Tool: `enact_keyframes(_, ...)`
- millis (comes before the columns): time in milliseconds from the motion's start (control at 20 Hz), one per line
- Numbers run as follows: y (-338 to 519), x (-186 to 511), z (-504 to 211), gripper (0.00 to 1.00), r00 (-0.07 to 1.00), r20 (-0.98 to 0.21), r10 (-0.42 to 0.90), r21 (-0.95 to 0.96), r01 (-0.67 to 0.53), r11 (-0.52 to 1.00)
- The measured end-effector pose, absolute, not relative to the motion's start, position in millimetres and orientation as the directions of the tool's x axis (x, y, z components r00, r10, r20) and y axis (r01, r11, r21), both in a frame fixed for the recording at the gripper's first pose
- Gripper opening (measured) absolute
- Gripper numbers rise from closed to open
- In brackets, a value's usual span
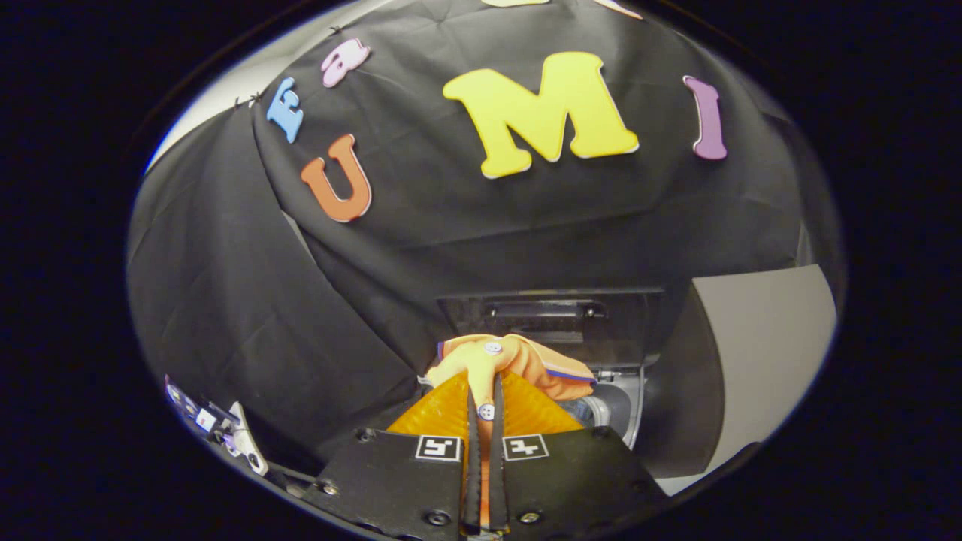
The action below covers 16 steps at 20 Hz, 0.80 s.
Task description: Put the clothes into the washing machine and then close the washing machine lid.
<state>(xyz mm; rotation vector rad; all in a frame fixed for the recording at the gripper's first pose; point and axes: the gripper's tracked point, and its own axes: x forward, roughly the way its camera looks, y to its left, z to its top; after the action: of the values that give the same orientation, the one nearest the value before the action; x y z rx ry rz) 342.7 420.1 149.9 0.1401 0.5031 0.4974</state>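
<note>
Orange cloth is pinched in the gripper: a small buttoned garment, seemingly a shirt, with a pale button near its top fold and a second button showing low down in the narrow slot between the fingers. The two fingers stand almost together, with only a thin strip of the fabric separating them, and both press on it. The garment bunches up just above and ahead of the fingertips and spills to the right, where a dark stripe edges its hem or sleeve.

Beyond the cloth stands the washing machine, its grey-white rim and part of the round opening visible to the right of the garment. The lid is raised upright behind the opening, dark, with a long recessed handle across its upper part. The garment hangs in front of the opening, held up by the fingers; whether any of it touches the rim cannot be told.

A pale grey panel rises to the right of the machine. Black cloth forms the booth wall behind and to the left.
</note>
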Motion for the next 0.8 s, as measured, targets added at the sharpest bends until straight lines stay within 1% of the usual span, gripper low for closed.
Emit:
enact_keyframes(350, 448, 392, 86, 0.07, 0.703, -0.545, 0.457, 0.234, -0.396, 0.888)
enact_keyframes(650, 449, 429, 27, 0.07, 0.652, -0.657, 0.379, 0.216, -0.318, 0.923)
enact_keyframes(800, 445, 429, 3, 0.08, 0.614, -0.719, 0.327, 0.194, -0.274, 0.942)
